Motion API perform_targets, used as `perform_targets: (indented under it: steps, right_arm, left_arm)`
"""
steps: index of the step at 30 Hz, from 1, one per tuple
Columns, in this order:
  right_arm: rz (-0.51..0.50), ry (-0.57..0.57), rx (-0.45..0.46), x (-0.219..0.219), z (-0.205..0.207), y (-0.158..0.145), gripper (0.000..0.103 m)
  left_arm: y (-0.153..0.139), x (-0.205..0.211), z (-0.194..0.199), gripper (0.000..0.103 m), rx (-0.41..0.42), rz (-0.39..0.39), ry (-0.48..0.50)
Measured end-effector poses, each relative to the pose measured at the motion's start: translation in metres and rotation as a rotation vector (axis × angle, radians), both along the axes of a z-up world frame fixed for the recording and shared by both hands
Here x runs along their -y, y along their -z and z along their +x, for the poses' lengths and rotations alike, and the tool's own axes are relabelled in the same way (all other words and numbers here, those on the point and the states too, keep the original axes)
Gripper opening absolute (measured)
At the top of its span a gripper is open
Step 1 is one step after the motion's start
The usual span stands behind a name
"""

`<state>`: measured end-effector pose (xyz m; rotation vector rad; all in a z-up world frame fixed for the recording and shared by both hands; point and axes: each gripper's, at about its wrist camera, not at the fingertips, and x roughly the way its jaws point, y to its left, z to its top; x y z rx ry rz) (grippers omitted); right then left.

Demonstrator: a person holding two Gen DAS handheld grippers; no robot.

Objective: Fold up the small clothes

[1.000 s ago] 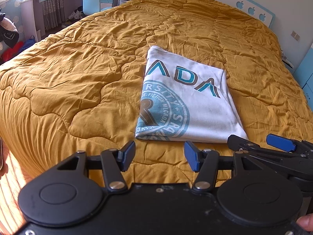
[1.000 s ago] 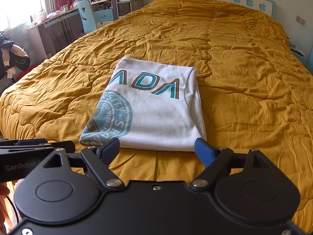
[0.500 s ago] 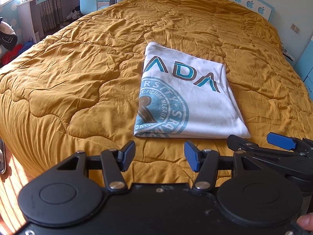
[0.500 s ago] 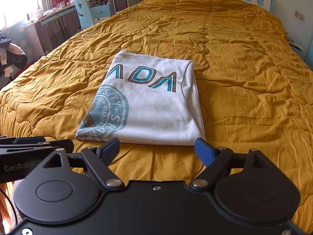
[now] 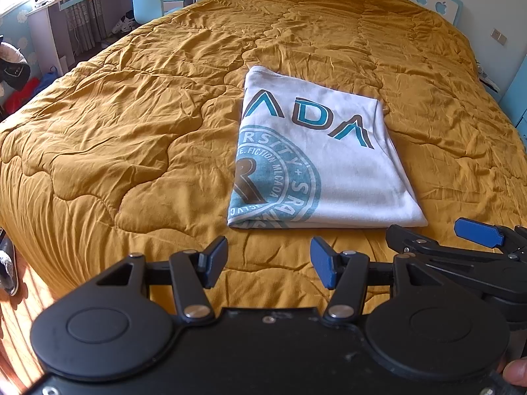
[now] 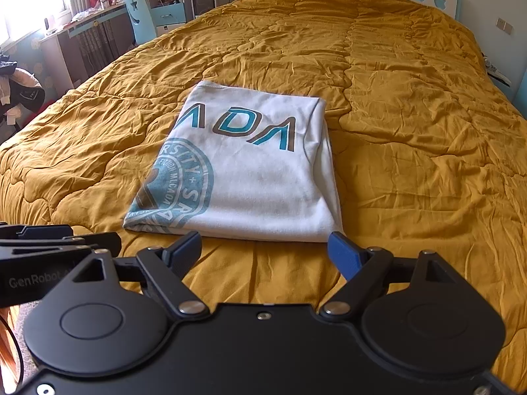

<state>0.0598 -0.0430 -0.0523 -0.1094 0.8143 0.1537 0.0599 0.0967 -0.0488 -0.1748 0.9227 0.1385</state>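
- The left claw [image 5: 268,261] hovers over the bed's near edge, its blue pads spread wide with nothing between them.
- A folded white T-shirt [image 5: 332,171] with teal lettering lies flat on the mustard quilt [image 5: 131,125], near the bed's front edge, about midway across.
- The right claw [image 6: 263,250] is wide and empty, just short of the shirt's near hem.
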Motion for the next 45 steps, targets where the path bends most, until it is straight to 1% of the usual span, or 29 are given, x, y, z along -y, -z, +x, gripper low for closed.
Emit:
perform_targets:
  steps: [7,14,22,40,45]
  right_arm:
    - [-0.002,-0.002,-0.005,0.001,0.001,0.001,0.085]
    - [-0.006,0.0,-0.006,0.002,0.002,0.001,0.085]
    - [-0.006,0.003,-0.012,0.003,0.004,0.002,0.085]
    - [-0.007,0.003,-0.018,0.003,0.006,0.007,0.085]
    - [-0.006,0.004,-0.02,0.003,0.007,0.008,0.085]
  left_arm:
    - [0.0,0.0,0.002,0.059,-0.005,-0.008,-0.003]
    - [0.001,0.005,0.004,0.059,-0.011,0.038,0.003]
    - [0.003,0.003,0.005,0.059,-0.021,0.022,0.007]
    - [0.007,0.0,0.011,0.06,-0.038,0.02,0.002]
    - [0.007,0.0,0.011,0.06,-0.03,0.018,0.006]
